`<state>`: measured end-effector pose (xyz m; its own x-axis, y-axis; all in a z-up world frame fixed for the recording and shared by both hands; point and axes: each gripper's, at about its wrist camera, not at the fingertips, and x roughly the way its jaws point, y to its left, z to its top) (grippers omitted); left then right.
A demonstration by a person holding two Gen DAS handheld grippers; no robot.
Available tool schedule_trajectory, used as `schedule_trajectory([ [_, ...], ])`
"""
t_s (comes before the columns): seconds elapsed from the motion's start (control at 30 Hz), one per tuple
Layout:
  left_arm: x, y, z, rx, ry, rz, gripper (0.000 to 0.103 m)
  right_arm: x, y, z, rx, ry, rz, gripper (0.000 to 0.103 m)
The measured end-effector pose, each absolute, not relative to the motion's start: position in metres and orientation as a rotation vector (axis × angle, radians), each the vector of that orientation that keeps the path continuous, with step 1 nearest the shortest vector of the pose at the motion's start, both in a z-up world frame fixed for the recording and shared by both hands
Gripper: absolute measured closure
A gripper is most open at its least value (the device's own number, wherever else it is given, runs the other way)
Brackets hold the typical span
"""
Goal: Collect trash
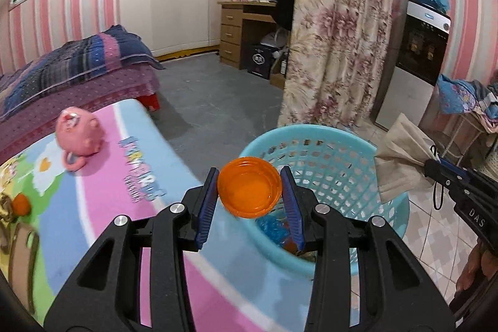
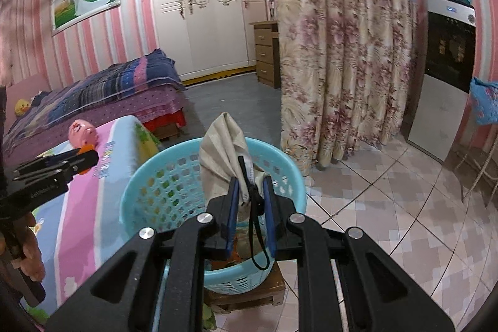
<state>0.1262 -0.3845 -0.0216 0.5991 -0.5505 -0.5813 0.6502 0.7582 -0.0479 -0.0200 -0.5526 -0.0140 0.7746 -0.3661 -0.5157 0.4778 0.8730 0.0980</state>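
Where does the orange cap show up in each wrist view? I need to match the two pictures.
Left wrist view: the orange cap sits at centre, clamped in the left tool, in front of the blue basket.
Right wrist view: only a sliver of the cap shows at far left, at the left tool's tip.
Shared landmark: the blue basket; also the pink pig toy.

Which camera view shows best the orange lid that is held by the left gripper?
The left wrist view: the orange lid sits large, hollow side facing the camera, between the left gripper fingers. The right wrist view shows only an orange sliver at that gripper's tip.
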Motion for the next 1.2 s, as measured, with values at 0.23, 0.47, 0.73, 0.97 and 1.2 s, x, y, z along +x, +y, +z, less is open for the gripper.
schedule_trajectory([
  [0.23,0.14,-0.418,-0.032,0.21,0.627,-0.73,0.064,-0.016,-0.56,-0.023,0.245,0.521,-0.479,0.087],
  [0.47,0.151,-0.422,-0.035,0.261,0.576,-0.667,0.024,-0.011,-0.559,-0.027,0.234,0.539,-0.483,0.087],
  [0.73,0.165,-0.383,-0.015,0.206,0.551,-0.574,0.011,0.006,-0.553,-0.033,0.247,0.549,-0.467,0.086],
  [0.97,0.158,-0.357,-0.009,0.2,0.532,-0.533,0.011,0.033,-0.548,-0.041,0.23,0.561,-0.463,0.083],
  [1.2,0.152,-0.331,0.001,0.196,0.501,-0.505,0.009,0.043,-0.537,-0.043,0.208,0.566,-0.497,0.032],
])
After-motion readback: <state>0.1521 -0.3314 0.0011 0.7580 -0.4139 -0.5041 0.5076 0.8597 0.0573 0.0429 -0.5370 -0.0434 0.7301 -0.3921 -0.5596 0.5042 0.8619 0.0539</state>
